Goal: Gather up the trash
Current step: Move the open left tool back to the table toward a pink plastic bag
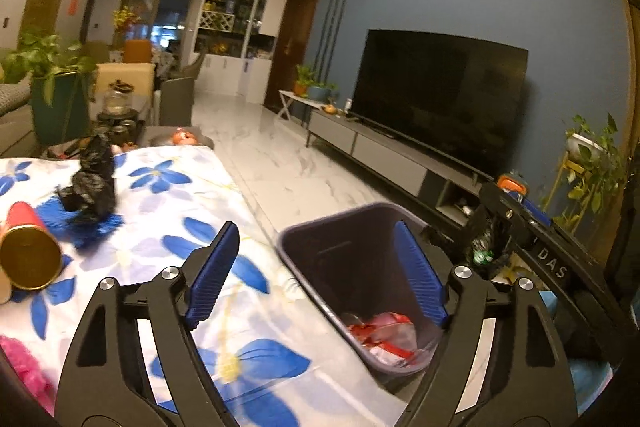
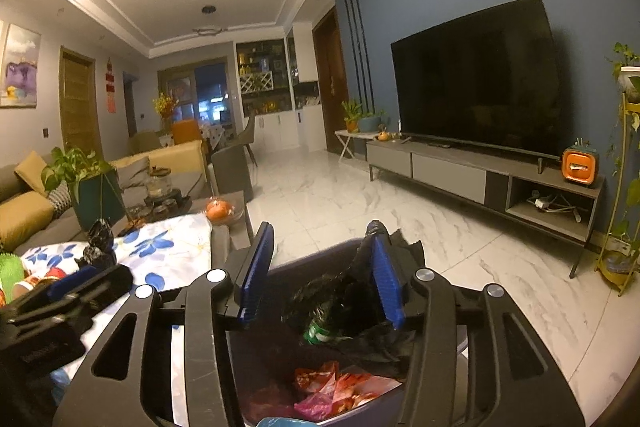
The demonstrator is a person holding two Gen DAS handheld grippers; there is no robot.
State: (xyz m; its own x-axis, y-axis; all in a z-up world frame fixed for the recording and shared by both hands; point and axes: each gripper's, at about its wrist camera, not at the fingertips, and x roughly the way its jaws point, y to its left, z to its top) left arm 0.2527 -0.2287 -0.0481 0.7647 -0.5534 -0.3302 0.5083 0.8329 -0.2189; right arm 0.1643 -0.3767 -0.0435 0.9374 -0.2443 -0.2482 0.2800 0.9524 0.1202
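The right claw [image 2: 320, 275], its jaws apart around a crumpled black plastic bag [image 2: 352, 307], hangs directly over the dark plastic trash bin [image 1: 320, 239] beside the floral-clothed table [image 1: 168, 211], while the empty left claw [image 1: 320, 275], spread wide, is nearer the other black bag [image 1: 92, 179] on the table.

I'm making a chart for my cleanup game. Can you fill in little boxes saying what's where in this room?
bin: dark plastic trash bin on the floor beside the table
in the bin: red and pink crumpled wrappers
left gripper: open, empty, above the table edge and bin
right gripper: open, over the bin, black plastic bag between its fingers
on the table: flowered blue and white tablecloth, another crumpled black bag, red tube with gold end
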